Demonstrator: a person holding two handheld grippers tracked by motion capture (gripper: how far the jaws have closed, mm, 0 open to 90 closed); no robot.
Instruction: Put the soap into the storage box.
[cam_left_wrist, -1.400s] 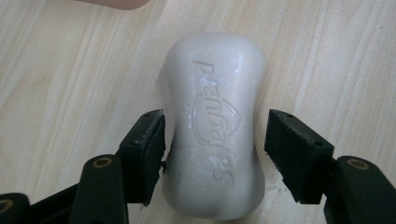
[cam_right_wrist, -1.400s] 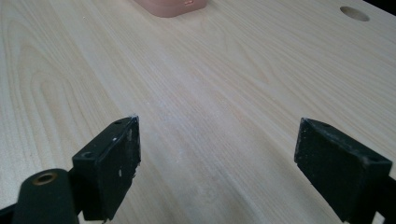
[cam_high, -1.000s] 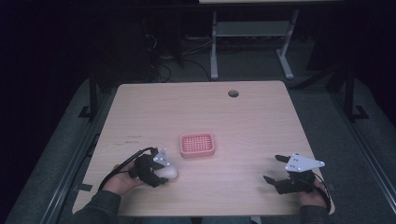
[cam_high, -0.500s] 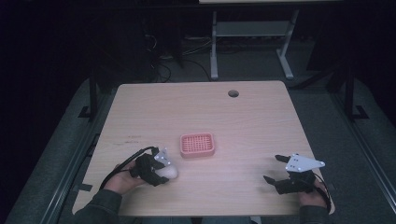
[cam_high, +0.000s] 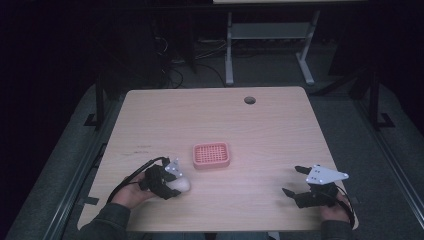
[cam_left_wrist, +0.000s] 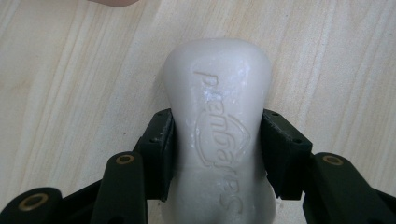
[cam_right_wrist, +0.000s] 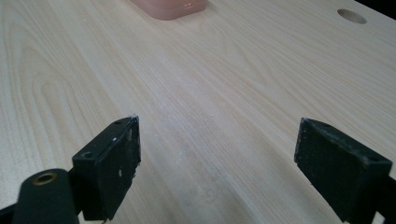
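White soap bar (cam_left_wrist: 218, 135) x1 in left claw (cam_left_wrist: 217, 154); pink tray (cam_high: 211, 155) x1.

A light wooden table (cam_high: 280, 135) has a round cable hole (cam_high: 249, 100) near its far edge. Beyond it, a grey metal stand (cam_high: 270, 35) rises from the dark floor, with cables (cam_high: 175, 75) lying alongside.

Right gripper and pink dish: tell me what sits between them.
Nothing: in the right gripper view, bare wooden table runs from the open right gripper up to the pink dish. The high view agrees.
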